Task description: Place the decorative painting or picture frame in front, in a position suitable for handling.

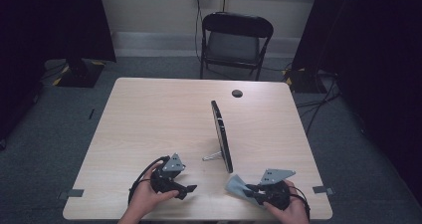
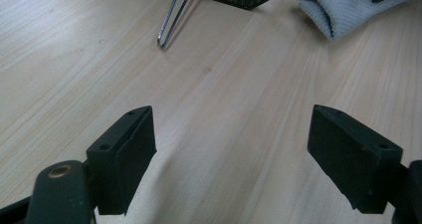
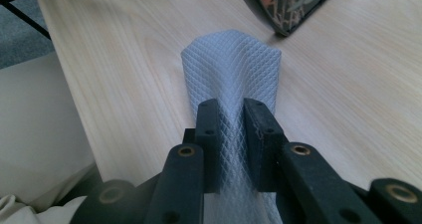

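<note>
right gripper (image 3: pixel 231 114) clamped on cloth (image 3: pixel 231 69) just beside frame (image 1: pixel 222 134) — left gripper (image 2: pixel 231 149) jaws apart, empty, near frame's stand (image 2: pixel 171 20).

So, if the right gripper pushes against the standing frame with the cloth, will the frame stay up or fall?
It would probably tip easily. The frame stands almost upright on edge, propped by one thin wire leg, so its footing looks narrow. The table looks smooth, so it might slide first. The cloth, pinched in the right gripper, folds softly and should cushion contact.
</note>
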A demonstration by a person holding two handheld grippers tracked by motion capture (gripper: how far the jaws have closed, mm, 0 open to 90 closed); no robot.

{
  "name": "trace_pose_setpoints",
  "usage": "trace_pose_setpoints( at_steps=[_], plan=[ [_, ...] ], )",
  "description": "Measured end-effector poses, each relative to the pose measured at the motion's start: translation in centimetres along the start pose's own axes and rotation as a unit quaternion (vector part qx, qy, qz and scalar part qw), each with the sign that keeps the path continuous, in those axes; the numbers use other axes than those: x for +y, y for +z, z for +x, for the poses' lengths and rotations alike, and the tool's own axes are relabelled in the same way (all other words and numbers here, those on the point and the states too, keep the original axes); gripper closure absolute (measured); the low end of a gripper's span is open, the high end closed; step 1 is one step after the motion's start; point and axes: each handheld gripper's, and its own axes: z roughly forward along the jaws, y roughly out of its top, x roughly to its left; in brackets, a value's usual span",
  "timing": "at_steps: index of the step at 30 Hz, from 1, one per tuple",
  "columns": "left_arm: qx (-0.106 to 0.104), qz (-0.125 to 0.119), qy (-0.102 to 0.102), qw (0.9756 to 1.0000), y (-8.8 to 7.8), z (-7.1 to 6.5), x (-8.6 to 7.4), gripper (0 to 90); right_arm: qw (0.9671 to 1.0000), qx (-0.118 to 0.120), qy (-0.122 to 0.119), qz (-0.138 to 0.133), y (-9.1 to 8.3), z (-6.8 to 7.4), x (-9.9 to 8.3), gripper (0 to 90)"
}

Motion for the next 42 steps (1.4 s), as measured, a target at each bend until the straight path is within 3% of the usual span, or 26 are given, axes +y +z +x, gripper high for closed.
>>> trace_pose_setpoints(
  at_steps=[7, 12, 14, 22, 25, 30, 36, 41, 42],
  plan=[
    [-0.005, -0.005, -0.003, 1.0, 0.1, -0.2, 0.1, 19.1, 1.0, 0.005, -0.006, 0.003, 1.2, 0.2, 0.7, 78.2],
    [-0.008, -0.006, -0.002, 0.9999, 0.2, -0.2, 0.2, 19.2, 1.0, -0.006, -0.005, 0.003, 2.0, 0.0, 1.2, 68.9],
    [-0.006, -0.004, -0.001, 1.0, 0.2, -0.1, 0.2, 19.2, 0.9999, -0.017, -0.001, 0.0, 1.4, -0.1, 1.0, 59.5],
    [-0.008, -0.004, -0.001, 1.0, 0.4, -0.4, 0.3, 19.2, 0.9995, -0.027, 0.017, -0.004, -0.7, -0.4, -0.4, 49.4],
    [-0.01, -0.004, 0.001, 0.9999, 0.4, -0.4, 0.3, 19.2, 0.9996, -0.022, 0.014, 0.012, -0.8, -0.7, -0.9, 48.9],
    [-0.011, 0.0, 0.003, 0.9999, 0.7, -0.4, 0.4, 19.2, 0.9994, -0.019, 0.005, 0.029, -0.2, -0.6, -1.0, 52.9],
    [-0.009, -0.004, 0.001, 1.0, 0.5, -0.4, 0.4, 19.3, 0.9994, 0.012, -0.005, 0.031, 0.5, -0.2, -0.5, 77.8],
    [-0.01, -0.008, -0.001, 0.9999, 0.4, -0.4, 0.5, 19.3, 0.9986, 0.034, -0.024, 0.032, 0.9, 0.6, 0.1, 79.6],
    [-0.011, -0.009, 0.0, 0.9999, 0.3, -0.4, 0.5, 19.3, 0.9977, 0.043, -0.041, 0.032, 1.4, 1.0, 0.5, 79.7]
  ],
)
